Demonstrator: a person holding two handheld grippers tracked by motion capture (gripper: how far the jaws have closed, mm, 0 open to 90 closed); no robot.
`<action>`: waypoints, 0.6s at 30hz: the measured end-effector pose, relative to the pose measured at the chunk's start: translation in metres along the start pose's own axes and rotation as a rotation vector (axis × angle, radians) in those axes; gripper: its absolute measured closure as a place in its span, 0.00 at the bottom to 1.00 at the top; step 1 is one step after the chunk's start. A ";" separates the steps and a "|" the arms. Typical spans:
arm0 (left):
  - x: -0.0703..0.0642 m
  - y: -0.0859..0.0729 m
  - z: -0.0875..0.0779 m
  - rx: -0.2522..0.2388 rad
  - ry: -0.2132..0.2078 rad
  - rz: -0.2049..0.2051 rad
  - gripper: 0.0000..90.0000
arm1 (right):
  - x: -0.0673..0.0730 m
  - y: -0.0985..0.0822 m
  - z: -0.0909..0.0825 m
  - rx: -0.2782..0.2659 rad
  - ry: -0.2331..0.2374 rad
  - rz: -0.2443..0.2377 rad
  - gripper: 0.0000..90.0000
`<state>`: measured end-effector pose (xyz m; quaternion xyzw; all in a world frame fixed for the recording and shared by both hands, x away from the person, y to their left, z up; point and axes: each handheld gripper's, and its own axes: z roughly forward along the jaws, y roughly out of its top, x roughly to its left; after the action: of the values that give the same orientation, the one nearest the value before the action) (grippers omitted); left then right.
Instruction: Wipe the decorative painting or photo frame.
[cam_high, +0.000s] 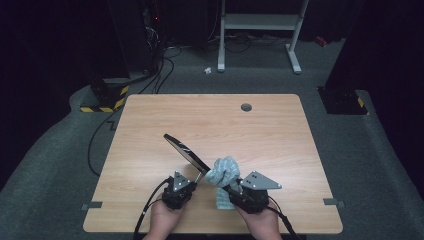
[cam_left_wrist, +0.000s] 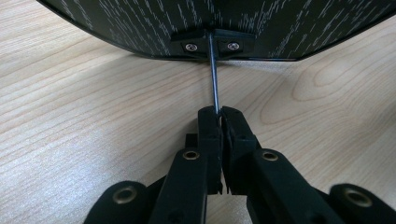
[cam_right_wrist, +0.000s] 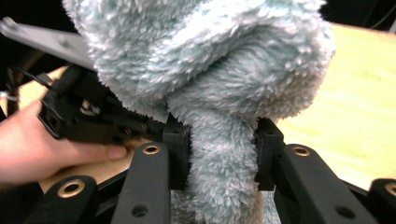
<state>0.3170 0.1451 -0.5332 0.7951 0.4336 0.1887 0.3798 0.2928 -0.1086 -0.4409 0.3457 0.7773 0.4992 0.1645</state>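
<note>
While the left gripper (cam_high: 198, 176) is sitting low over the near edge of the wooden table (cam_high: 260, 125), its jaws are clamping tight on a thin metal rod (cam_left_wrist: 214, 79) that is running up into a bracket with two screws (cam_left_wrist: 212, 45) on the back of a flat black panel (cam_high: 184, 150). Seen from the high view, that panel is standing tilted, rising away from the gripper toward the middle of the table, its lower end just above the wood. In the left gripper view its dark face is showing fine pale streaks, possibly a printed grain, though the picture is too close to be sure.

Just to the right, the right gripper (cam_high: 226, 188) is squeezing a fluffy pale blue cloth (cam_high: 223, 172) between its jaws; the right gripper view is showing the cloth (cam_right_wrist: 219, 177) pinched at a narrow twisted waist, with a thick bunch bulging above the pads and the tail hanging below. The cloth is sitting just beside the panel's lower end, near the person's left hand (cam_right_wrist: 42, 149).
</note>
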 end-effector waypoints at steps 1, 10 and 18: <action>0.000 0.000 0.000 -0.001 0.001 0.000 0.97 | 0.001 0.003 0.000 -0.007 0.002 -0.005 0.73; 0.000 0.000 0.000 0.000 0.001 0.009 0.97 | 0.004 0.012 -0.005 -0.029 0.009 -0.025 0.73; 0.000 0.000 0.000 0.001 -0.001 0.008 0.98 | -0.002 -0.005 -0.006 -0.001 0.005 -0.003 0.73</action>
<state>0.3169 0.1449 -0.5331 0.7971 0.4305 0.1896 0.3787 0.2880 -0.1154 -0.4431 0.3435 0.7779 0.5001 0.1635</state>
